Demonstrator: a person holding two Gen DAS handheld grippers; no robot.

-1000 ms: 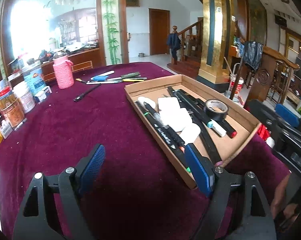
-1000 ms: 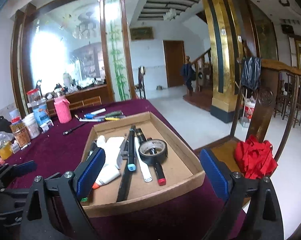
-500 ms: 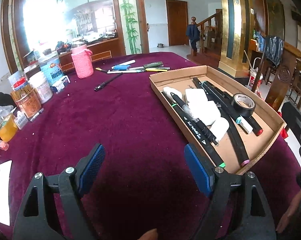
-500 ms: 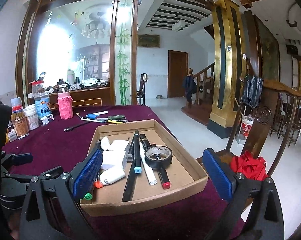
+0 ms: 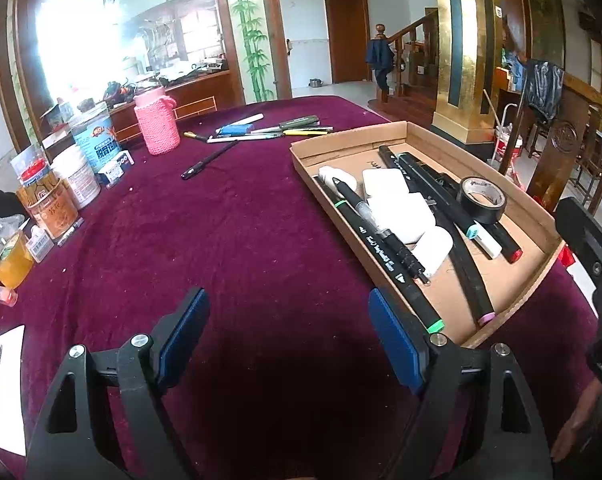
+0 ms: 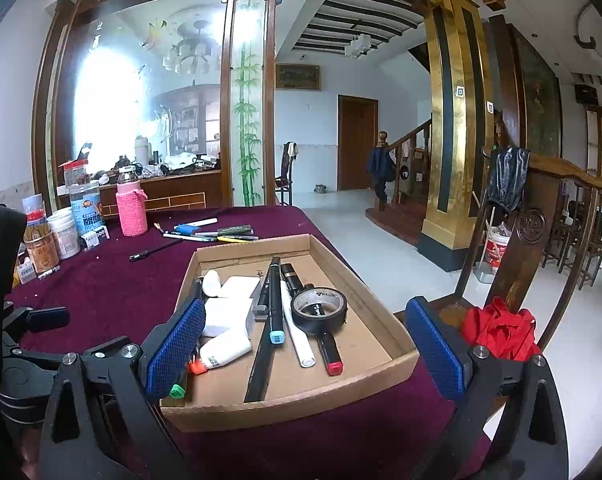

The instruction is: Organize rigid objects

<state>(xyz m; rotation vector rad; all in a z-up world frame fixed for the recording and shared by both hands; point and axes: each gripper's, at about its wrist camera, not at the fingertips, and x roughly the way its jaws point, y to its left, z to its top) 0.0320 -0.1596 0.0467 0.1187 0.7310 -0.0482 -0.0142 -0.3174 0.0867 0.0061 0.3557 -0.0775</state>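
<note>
Both claws are spread wide and hold nothing. The left gripper [image 5: 289, 336] hangs low over bare cloth just left of the tray [image 5: 537, 216]; the right gripper [image 6: 301, 340] hangs over the tray's near end, its left pad in front of the green-tipped marker [image 6: 177, 391].

The tray, a shallow cardboard one, sits at the table's right edge and holds markers, white erasers and a tape roll [image 6: 320, 308]. Beyond the tray, toward the pink jar [image 5: 157, 124], a loose black pen [image 5: 209, 160] lies alone on the cloth, and a cluster of pens [image 5: 269, 130] lies farther back; these look like what is left to gather.

The black pen's long axis runs diagonally, its near end toward the left, its far end pointing at the cluster. Markers in the tray lie lengthwise along the tray.

Likely risks:
- The tray's low, soft wall sits near the table edge; a nudge from the right claw could push it toward the chair [image 6: 541, 240].
- The thin pen on plush cloth may roll or slip if pinched along its length and not across it.
- The tape roll rests atop markers and could shift if they are disturbed.
</note>
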